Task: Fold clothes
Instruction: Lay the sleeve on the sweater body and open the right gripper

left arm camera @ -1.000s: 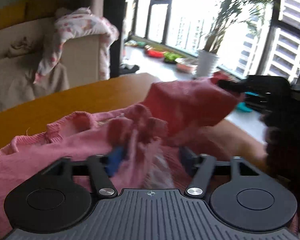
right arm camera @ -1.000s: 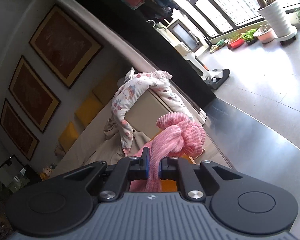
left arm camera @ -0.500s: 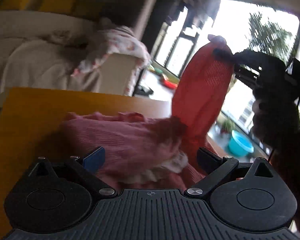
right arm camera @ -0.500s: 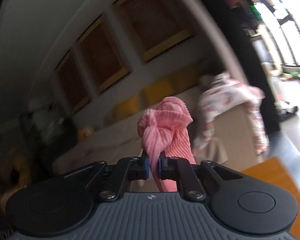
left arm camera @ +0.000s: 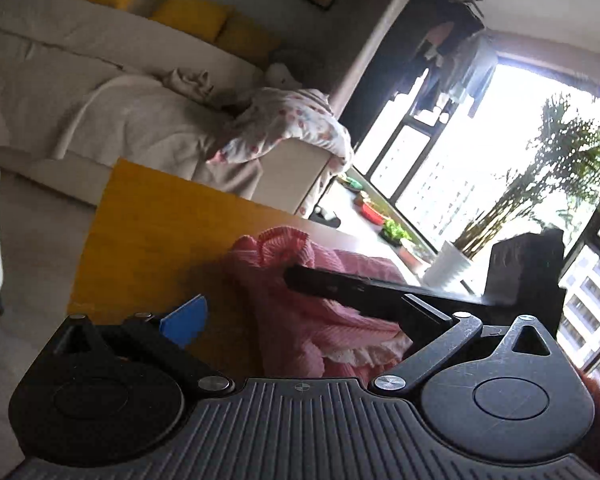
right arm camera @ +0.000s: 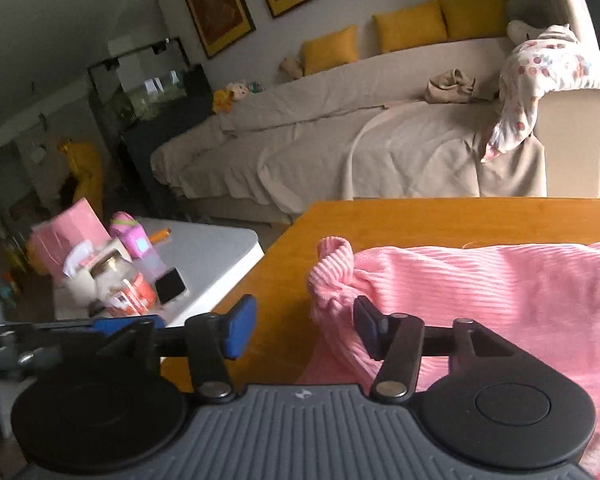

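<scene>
A pink ribbed garment (right arm camera: 500,292) lies on the orange wooden table (right arm camera: 420,220), its rolled cuff (right arm camera: 332,256) at the left end. My right gripper (right arm camera: 304,332) is open just over that cuff, one pad resting against the cloth, nothing clamped. In the left wrist view the same pink garment (left arm camera: 300,320) with a white lace hem lies between the open fingers of my left gripper (left arm camera: 300,324). The right gripper (left arm camera: 360,288) reaches in from the right as a dark bar over the cloth. The left gripper's blue-padded finger (right arm camera: 116,326) shows at the left edge of the right wrist view.
A white side table (right arm camera: 220,248) with jars, a phone and pink boxes stands left of the wooden table. Behind is a beige sofa (right arm camera: 340,140) with a floral garment (right arm camera: 540,64) over its arm. A potted plant (left arm camera: 452,264) stands by the windows.
The right gripper, shut on the raised pink cuff before, has come down to the table and opened, letting the cuff go. The garment now lies flat. The left gripper stays open and has swung left.
</scene>
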The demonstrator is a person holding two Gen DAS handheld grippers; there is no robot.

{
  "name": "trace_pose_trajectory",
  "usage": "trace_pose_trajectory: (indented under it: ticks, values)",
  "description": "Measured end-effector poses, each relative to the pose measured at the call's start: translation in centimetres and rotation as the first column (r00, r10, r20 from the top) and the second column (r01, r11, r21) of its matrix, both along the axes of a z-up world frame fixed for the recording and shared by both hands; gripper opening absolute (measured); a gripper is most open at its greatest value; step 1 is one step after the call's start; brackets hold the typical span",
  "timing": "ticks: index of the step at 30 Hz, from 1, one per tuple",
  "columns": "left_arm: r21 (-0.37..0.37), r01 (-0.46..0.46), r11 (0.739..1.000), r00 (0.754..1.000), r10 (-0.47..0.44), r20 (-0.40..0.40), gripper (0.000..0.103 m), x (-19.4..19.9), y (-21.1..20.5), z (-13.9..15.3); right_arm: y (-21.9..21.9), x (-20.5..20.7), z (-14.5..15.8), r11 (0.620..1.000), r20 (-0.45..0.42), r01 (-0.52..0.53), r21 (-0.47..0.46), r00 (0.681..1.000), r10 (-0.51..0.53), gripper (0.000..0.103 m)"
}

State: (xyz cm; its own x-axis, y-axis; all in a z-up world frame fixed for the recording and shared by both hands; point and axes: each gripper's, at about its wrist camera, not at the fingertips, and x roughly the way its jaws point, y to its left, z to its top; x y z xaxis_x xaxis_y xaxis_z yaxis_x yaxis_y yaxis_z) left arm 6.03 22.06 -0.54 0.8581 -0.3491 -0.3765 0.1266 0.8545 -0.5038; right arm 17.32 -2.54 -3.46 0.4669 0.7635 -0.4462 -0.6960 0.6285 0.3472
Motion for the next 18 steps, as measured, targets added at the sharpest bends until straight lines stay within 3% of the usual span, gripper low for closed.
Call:
trace_pose_trajectory:
  ticks: [2,6,7,10,13,18]
  values:
    - [0.000,0.022,1.000,1.000,-0.022,0.016,0.103,0.6,-0.5,0.5,-2.4,0.2,1.0,0.999,0.024,0.029,0.028,0.999,-0.029,0.070]
    - [0.011,0.107,0.994,0.992,-0.108,0.059,0.103,3.2,-2.8,1.5,-7.6,1.0,2.3,0.985,0.105,0.164,0.042,0.980,-0.168,0.071]
    - [0.014,0.132,0.991,0.989,-0.132,0.068,0.103,4.2,-3.6,1.7,-8.8,1.3,2.4,0.979,0.120,0.202,0.035,0.971,-0.205,0.069]
    - [0.012,0.211,0.977,0.974,-0.211,0.076,0.103,7.9,-6.0,1.6,-11.3,2.5,1.6,0.960,0.098,0.281,-0.003,0.955,-0.280,0.048]
    - [0.002,0.190,0.982,0.981,-0.190,-0.035,0.103,11.9,-7.1,-0.6,-12.6,3.7,-0.6,0.956,0.013,0.292,-0.035,0.956,-0.292,0.048]
    - [-0.015,0.163,0.987,0.973,-0.163,-0.164,0.098,15.1,-6.2,-4.1,-13.8,5.4,-4.2,0.958,-0.103,0.277,-0.073,0.954,-0.283,0.045]
